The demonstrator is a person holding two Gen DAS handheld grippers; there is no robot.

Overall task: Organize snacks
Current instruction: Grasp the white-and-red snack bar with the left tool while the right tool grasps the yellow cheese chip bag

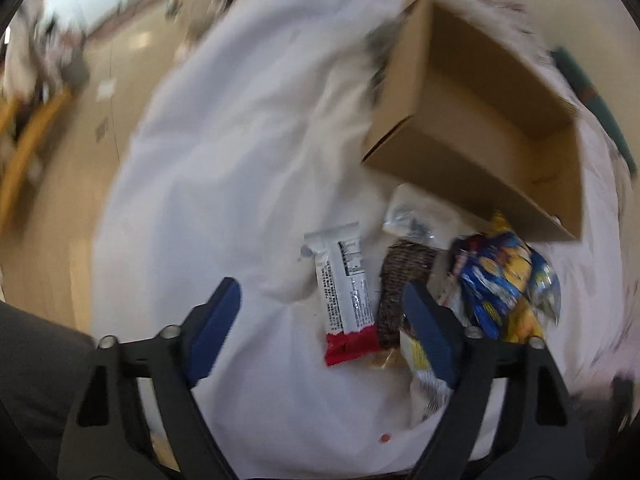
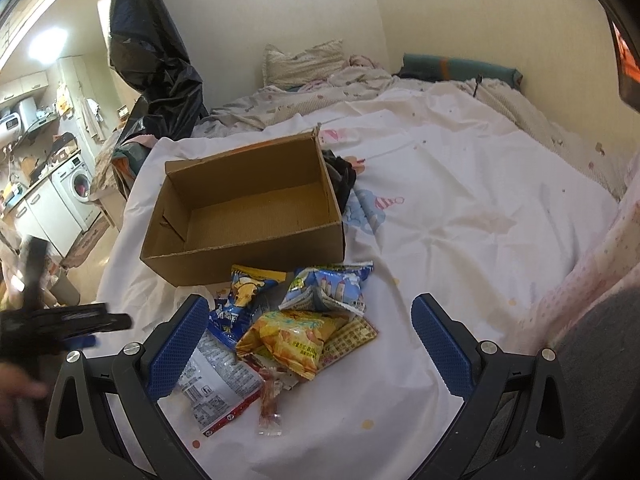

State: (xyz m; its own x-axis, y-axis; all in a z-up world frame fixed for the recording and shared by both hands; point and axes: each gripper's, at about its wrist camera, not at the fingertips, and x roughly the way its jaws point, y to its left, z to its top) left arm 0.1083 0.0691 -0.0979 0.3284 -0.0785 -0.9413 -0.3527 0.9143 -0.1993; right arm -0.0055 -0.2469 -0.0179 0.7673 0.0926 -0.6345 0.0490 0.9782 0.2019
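Note:
A pile of snack packets lies on the white bed sheet point(image 2: 460, 220) in front of an open, empty cardboard box point(image 2: 240, 264). In it are a yellow bag point(image 2: 292, 336), a blue bag point(image 2: 244, 300), a light blue packet point(image 2: 332, 288), a white packet with a red end point(image 2: 216, 388) and a small red candy point(image 2: 270, 404). My right gripper point(image 2: 310, 300) hangs open over the pile. My left gripper point(image 1: 320, 286) is open above the white and red packet point(image 1: 346, 292), apart from it. The box point(image 1: 440, 168) shows in the blurred left wrist view too. The left gripper point(image 2: 60, 320) appears blurred at the left edge.
A black plastic bag point(image 2: 152, 48) hangs at the bed's far left corner, with pillows point(image 2: 304, 60) against the back wall. The bed's edge drops to a tan floor point(image 1: 80, 140) on the left. A kitchen with a washing machine point(image 2: 78, 184) lies beyond.

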